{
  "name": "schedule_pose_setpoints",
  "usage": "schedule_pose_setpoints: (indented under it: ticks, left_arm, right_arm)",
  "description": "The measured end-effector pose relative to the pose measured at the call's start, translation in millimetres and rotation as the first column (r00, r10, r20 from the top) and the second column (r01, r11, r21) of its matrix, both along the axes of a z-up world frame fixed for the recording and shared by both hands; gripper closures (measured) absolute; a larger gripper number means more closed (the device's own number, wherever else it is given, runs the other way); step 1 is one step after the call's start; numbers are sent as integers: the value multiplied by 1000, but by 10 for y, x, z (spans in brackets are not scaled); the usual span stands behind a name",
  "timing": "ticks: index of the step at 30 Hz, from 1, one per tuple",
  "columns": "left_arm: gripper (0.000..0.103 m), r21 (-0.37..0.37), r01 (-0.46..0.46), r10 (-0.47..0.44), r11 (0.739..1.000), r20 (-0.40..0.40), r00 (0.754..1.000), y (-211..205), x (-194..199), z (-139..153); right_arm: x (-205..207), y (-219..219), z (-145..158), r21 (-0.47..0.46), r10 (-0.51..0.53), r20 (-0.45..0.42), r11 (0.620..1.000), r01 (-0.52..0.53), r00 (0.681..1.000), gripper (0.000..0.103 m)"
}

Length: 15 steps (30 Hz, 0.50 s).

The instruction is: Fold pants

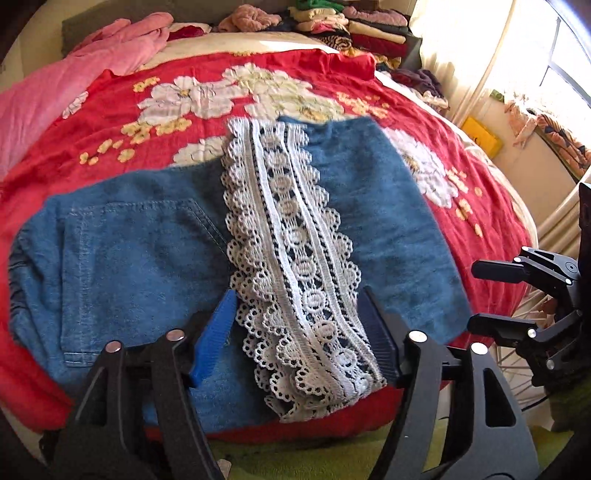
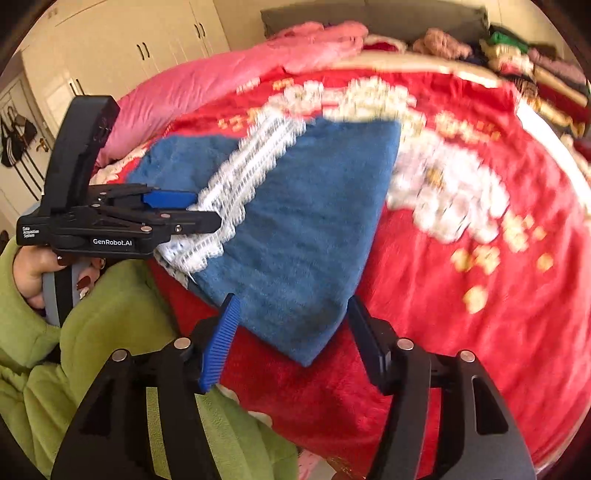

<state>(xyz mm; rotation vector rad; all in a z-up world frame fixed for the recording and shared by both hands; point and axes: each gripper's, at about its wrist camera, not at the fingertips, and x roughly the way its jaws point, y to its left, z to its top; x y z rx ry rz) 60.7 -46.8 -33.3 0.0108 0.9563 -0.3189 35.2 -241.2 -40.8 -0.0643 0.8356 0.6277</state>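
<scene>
Denim pants (image 1: 147, 258) lie folded on the red floral bedspread (image 1: 129, 122), near its front edge; the lace-trimmed leg (image 1: 295, 258) is doubled over the seat and back pocket. Left gripper (image 1: 299, 332) hovers spread over the lace, pinching nothing. Right gripper (image 2: 291, 332) is likewise spread, the fold's near corner (image 2: 303, 343) between the jaws but apparently ungripped (view blurred). Judgement: at least one fold looks done; perhaps a final fold or smoothing remains. Stacked clothes (image 1: 369, 26) sit beyond.

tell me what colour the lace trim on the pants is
White, over blue denim; the lace trim on the pants shows best in the left wrist view.
</scene>
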Motion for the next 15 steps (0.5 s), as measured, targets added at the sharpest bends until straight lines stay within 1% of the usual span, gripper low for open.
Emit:
schedule_pose_setpoints:
  ticks: [1,3,8,12,15]
  left_arm:
    - [35,-5,-3,3,1000,10,1000,6,-15,35]
    - [30,-12,-13,14,1000,34,999,31,-48,120]
    - [24,-18,-33,34,999,75,997,55,-80,236]
    - [23,-10,-26,26,1000,81,996,1,-84,225]
    - [23,-6,-16,17,1000,80,997,-34,-86,217]
  right_arm:
    - [0,-28,33,5,-8,15,1000,8,1000,35]
    - [-7,-82,139,9,-25,52,1000,25,998,34]
    - [151,-142,392,10,-75,137,997,75,988,34]
    - [329,-116,586,16,-96,185,995,95,978,34]
    - [425,-70,719,19,-92,219,996,90,971,34]
